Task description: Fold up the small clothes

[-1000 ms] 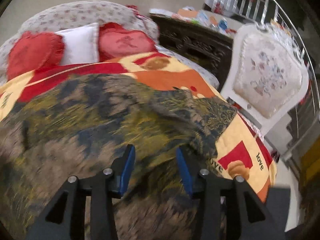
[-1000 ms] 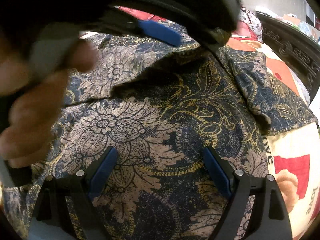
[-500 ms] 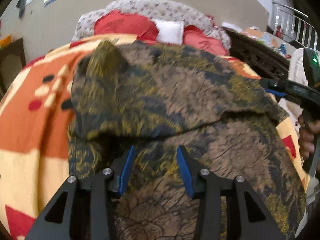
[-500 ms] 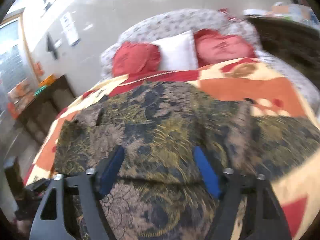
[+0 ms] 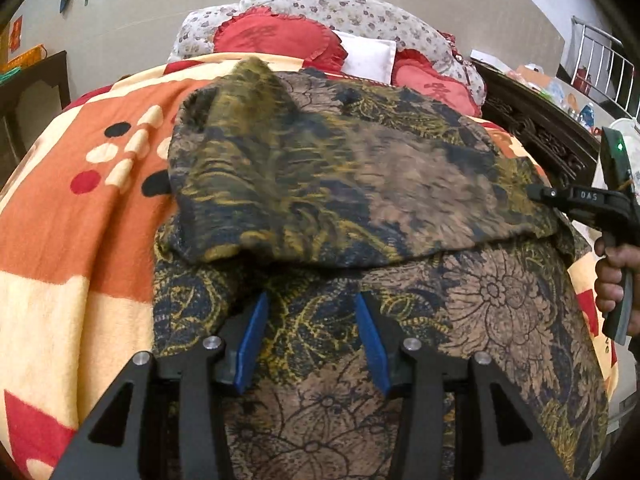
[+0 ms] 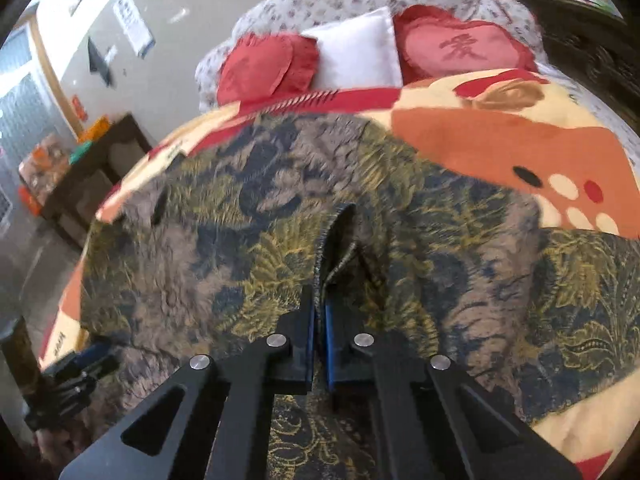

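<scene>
Mid-fold, by the look of it. Patterned garment [image 5: 360, 184], dark blue, tan and gold, lies spread on the orange-and-cream bedspread [image 5: 72, 240] and fills the centre of both views. In the left wrist view its upper part is doubled over the lower part, the folded edge running across mid-frame just above the fingertips.

Right gripper [image 6: 319, 316]: jaws clenched on a hem of the garment, cloth pinched between the blue pads and rising from them as a ridge up the centre of frame. The pinch reads as the carrying hold, lifting one edge so the layer can be laid over. The same tool shows at the right edge of the left wrist view, a hand on its handle beside the fold's end.

Left gripper [image 5: 312, 320]: jaws released, fingers parted low in the frame over the flat lower layer. Contact with the cloth cannot be told. Likely placed there to pin or smooth the lower layer while the other end is drawn.

Red heart cushions [image 6: 460, 48] and a white pillow [image 6: 356, 56] sit at the top of frame, well apart from the work.
</scene>
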Action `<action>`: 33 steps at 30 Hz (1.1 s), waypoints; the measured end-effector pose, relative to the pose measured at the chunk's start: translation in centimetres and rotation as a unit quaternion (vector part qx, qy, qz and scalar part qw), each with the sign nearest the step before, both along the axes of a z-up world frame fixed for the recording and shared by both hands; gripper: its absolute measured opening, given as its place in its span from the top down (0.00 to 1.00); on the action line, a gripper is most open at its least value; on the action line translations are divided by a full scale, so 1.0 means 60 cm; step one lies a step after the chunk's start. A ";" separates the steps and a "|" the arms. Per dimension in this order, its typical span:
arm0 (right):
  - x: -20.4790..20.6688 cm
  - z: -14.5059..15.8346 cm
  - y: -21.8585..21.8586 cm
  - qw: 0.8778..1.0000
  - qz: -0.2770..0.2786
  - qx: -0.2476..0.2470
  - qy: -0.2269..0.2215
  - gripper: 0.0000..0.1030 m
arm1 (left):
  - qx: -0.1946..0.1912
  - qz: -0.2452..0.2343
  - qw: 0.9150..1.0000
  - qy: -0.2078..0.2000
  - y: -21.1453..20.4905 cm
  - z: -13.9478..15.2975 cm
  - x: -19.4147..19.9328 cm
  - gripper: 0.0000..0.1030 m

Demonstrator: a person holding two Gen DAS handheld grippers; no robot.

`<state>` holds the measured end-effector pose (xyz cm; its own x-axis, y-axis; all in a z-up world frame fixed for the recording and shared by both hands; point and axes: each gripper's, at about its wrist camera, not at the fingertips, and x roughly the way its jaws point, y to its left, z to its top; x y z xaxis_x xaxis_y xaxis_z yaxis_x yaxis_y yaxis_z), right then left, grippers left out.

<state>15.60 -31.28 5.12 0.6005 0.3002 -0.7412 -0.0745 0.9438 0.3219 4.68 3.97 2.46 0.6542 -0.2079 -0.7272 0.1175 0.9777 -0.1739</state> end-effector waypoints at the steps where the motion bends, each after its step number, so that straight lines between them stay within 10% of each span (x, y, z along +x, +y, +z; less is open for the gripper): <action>1: 0.002 -0.003 -0.013 1.000 -0.022 -0.014 0.010 0.95 | -0.001 0.002 1.000 0.000 0.002 0.000 -0.001 0.54; 10: 0.000 -0.006 -0.033 0.997 -0.046 -0.053 0.036 0.92 | -0.013 0.023 0.999 -0.027 0.020 0.043 0.011 0.54; 16: -0.045 0.088 -0.033 0.989 -0.091 -0.085 -0.081 0.68 | 0.001 0.074 0.995 -0.072 0.053 0.122 0.121 0.37; 21: -0.020 0.077 0.009 0.993 -0.053 -0.079 -0.067 0.88 | -0.038 0.109 0.991 -0.067 0.066 0.141 0.178 0.65; 28: 0.053 -0.031 0.024 0.991 -0.074 -0.115 0.008 0.91 | 0.037 0.106 0.993 0.044 0.040 0.017 0.258 0.73; 33: 0.048 -0.052 0.016 0.991 -0.071 -0.115 0.004 0.93 | 0.062 0.091 0.994 0.027 0.032 0.012 0.258 0.73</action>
